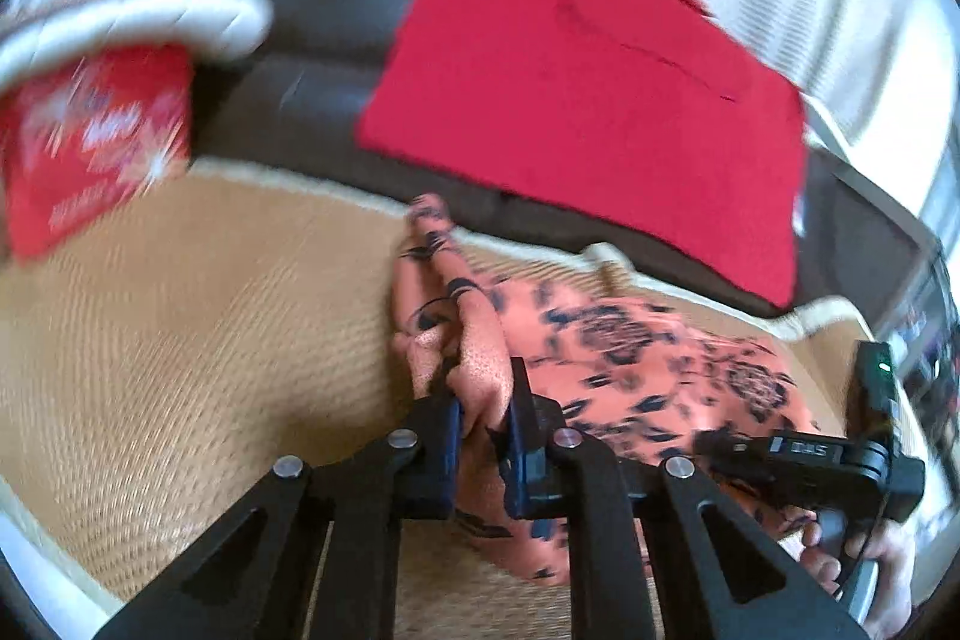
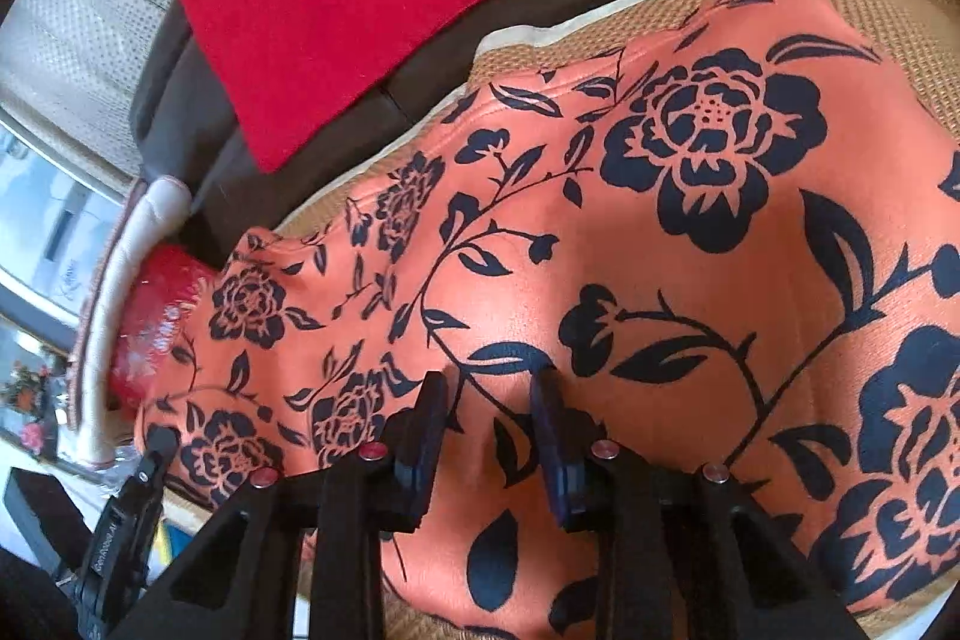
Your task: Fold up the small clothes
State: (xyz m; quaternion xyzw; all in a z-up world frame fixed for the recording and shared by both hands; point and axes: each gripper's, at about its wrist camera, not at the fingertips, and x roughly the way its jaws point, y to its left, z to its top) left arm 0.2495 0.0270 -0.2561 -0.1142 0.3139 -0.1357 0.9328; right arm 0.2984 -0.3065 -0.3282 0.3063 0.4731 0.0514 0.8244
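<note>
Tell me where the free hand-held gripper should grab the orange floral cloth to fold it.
Probably the free edge of the orange floral cloth lying flat on the woven mat, coming low from the side; the left hand-held gripper already pinches a bunched end.

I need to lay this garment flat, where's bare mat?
Bare woven mat lies left of the floral garment, below the patterned red cushion. The right side is crowded: garment covers it, and the red cloth sits behind.
</note>
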